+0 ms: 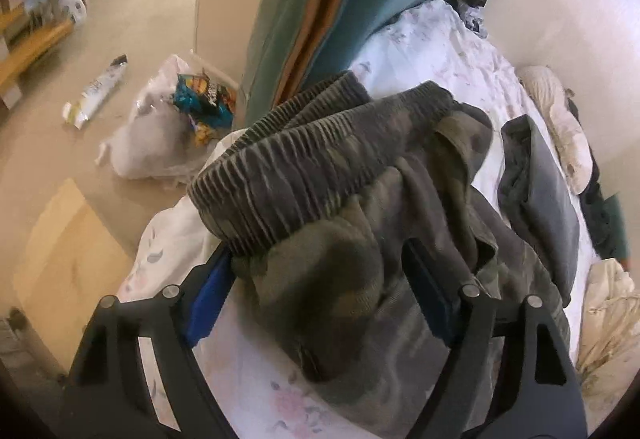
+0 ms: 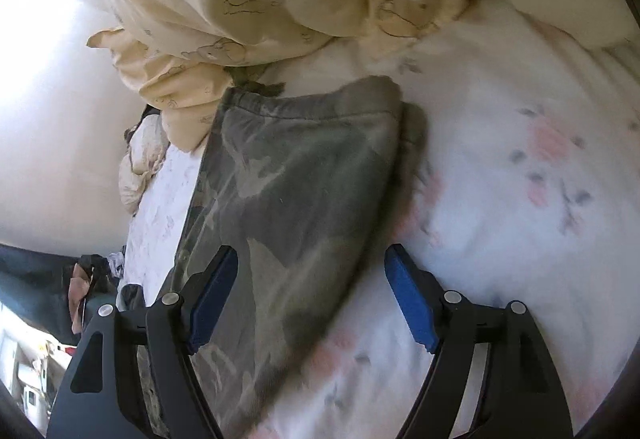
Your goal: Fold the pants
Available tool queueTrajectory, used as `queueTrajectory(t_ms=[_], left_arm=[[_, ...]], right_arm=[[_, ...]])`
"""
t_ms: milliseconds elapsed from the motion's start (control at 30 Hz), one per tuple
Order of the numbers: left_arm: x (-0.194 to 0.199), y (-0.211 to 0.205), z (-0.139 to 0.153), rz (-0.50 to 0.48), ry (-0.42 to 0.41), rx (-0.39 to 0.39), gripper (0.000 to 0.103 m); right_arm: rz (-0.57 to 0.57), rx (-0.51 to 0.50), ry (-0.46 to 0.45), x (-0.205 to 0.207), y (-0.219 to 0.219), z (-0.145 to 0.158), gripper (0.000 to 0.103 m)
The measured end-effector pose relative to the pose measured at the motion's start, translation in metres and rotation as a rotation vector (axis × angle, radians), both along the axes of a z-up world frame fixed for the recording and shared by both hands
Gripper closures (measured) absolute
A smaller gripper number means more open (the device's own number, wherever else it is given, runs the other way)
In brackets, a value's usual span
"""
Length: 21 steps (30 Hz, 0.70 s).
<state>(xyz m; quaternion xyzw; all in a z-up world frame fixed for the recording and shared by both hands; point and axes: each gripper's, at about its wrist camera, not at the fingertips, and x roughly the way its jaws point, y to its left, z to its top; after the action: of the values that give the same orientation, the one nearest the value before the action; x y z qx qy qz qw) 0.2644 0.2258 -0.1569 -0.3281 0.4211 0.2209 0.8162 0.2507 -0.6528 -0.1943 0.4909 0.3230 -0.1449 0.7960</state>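
Across frame centre in the left wrist view, camouflage pants lie bunched on the floral bedsheet between the spread fingers of the left gripper; right gripper spread wide over a pant leg.

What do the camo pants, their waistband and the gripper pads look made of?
Camo pants: soft matte knit, likely cotton fleece; fine ribbed weave shows and it drapes limply.
Waistband: gathered elastic rib, judging by tight vertical ridges.
Pads: blue, matte, probably rubber or foam; cannot confirm.
Bedsheet: thin floral woven cotton, apparently.
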Motion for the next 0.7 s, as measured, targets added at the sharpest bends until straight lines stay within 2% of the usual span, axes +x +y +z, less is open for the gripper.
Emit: queueTrajectory(t_ms=[133, 367, 433, 567, 633, 700], left_arm=[[0.004, -0.007, 0.005, -0.061, 0.007, 0.061, 0.024], [-0.005, -0.004, -0.006, -0.110, -0.009, 0.073, 0.024], [0.003, -0.006, -0.017, -0.157, 0.027, 0.052, 0.024], [0.014, 0.003, -0.015, -0.122, 0.019, 0.071, 0.024], [0.020, 0.011, -0.019, -0.096, 0.019, 0.031, 0.024], [0.025, 0.015, -0.017, -0.089, 0.033, 0.012, 0.047]], right_arm=[[-0.020, -0.015, -0.030, 0.001, -0.001, -0.004, 0.028], [0.002, -0.060, -0.029, 0.008, 0.001, -0.004, 0.028], [0.005, -0.073, -0.024, 0.008, 0.002, -0.004, 0.028], [0.002, -0.080, -0.019, 0.009, 0.003, -0.003, 0.028], [-0.020, -0.070, -0.025, 0.009, 0.001, -0.001, 0.031], [-0.060, -0.020, -0.079, 0.007, -0.008, 0.002, 0.032]])
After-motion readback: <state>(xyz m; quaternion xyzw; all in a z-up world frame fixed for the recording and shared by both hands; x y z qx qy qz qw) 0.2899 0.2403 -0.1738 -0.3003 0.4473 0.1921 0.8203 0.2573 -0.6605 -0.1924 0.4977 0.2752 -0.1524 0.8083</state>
